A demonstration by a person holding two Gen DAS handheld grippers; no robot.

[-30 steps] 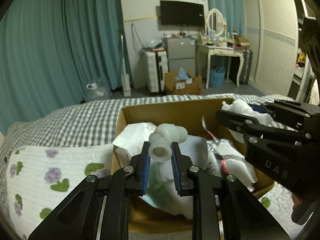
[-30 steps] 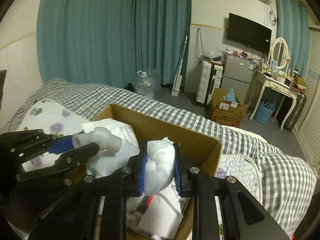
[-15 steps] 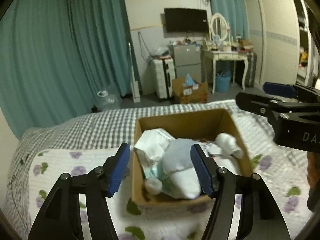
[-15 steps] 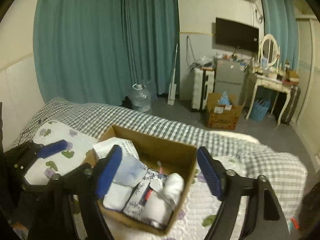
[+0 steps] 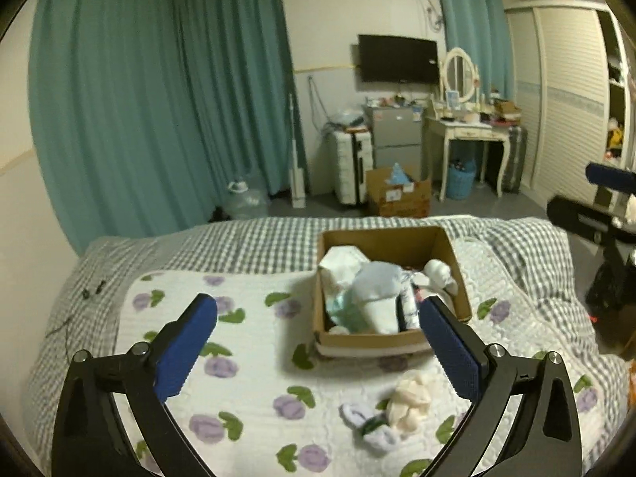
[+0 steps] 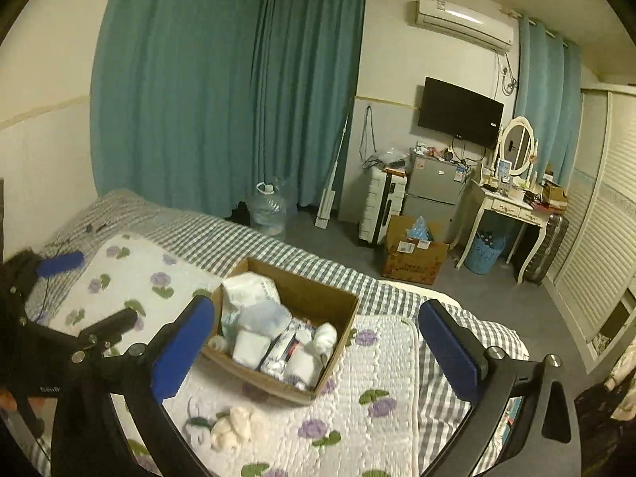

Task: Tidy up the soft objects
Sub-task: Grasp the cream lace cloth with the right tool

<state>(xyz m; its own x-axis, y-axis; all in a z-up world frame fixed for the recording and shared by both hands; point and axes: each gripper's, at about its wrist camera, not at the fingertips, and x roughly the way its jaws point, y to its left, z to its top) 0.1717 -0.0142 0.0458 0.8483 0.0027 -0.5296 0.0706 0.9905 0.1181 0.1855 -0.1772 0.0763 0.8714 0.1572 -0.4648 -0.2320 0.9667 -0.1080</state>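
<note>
A cardboard box (image 5: 445, 244) sits on the bed, filled with white and pale blue soft things, among them a rolled white sock (image 5: 437, 272); it also shows in the right wrist view (image 6: 349, 310). A cream soft ball (image 5: 409, 401) and a white-lilac sock (image 5: 367, 423) lie on the flowered quilt in front of the box. The cream ball also shows in the right wrist view (image 6: 232, 427). My left gripper (image 5: 318, 316) is open and empty, above the quilt short of the box. My right gripper (image 6: 314, 320) is open and empty, high above the box.
The flowered quilt (image 5: 238, 357) lies over a grey checked bedspread (image 5: 246, 242). Beyond the bed stand teal curtains, a water jug (image 6: 268, 210), a white suitcase (image 6: 381, 206), a small fridge, a floor box (image 6: 413, 258), a dressing table (image 6: 512, 206) and a wardrobe.
Both grippers let go of their soft things into the box, opened wide and pulled back and up. The box now looks smaller and farther away.
</note>
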